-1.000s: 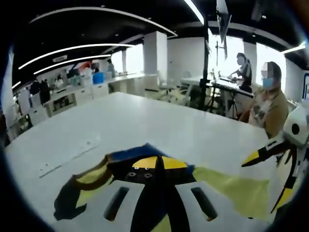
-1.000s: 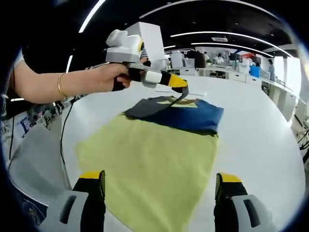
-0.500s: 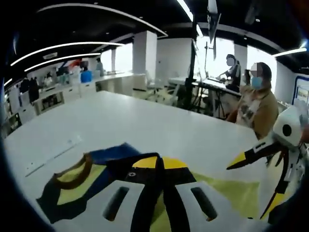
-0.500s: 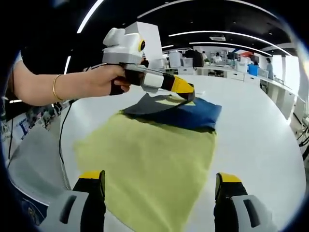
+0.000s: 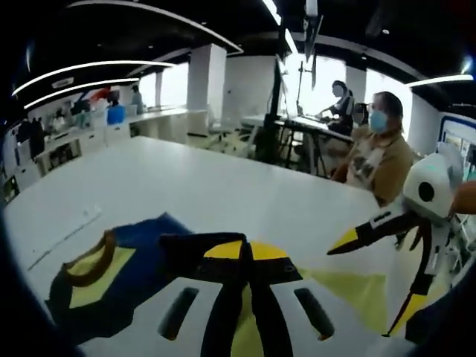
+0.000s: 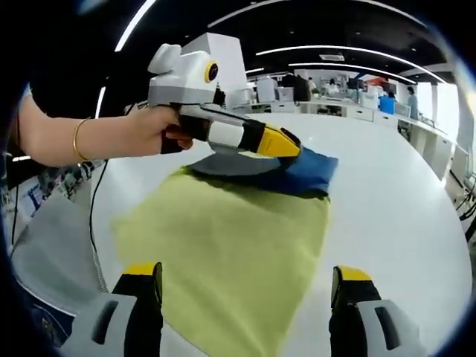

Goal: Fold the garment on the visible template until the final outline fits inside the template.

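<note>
On the white worktop (image 6: 401, 201) lies the yellow-and-navy garment (image 6: 230, 245); the left tongs (image 6: 286, 145) pinch its navy collar end, while the right tongs (image 6: 245, 294) hang open above the yellow hem.

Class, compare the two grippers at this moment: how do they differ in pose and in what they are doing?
The left gripper is shut on the garment's dark blue part, pinching the cloth; the right gripper is open and holds nothing. The left gripper sits at the garment's far, blue end, while the right gripper hangs at the near edge of the yellow-green part. Both have yellow-tipped jaws and are hand-held.
</note>
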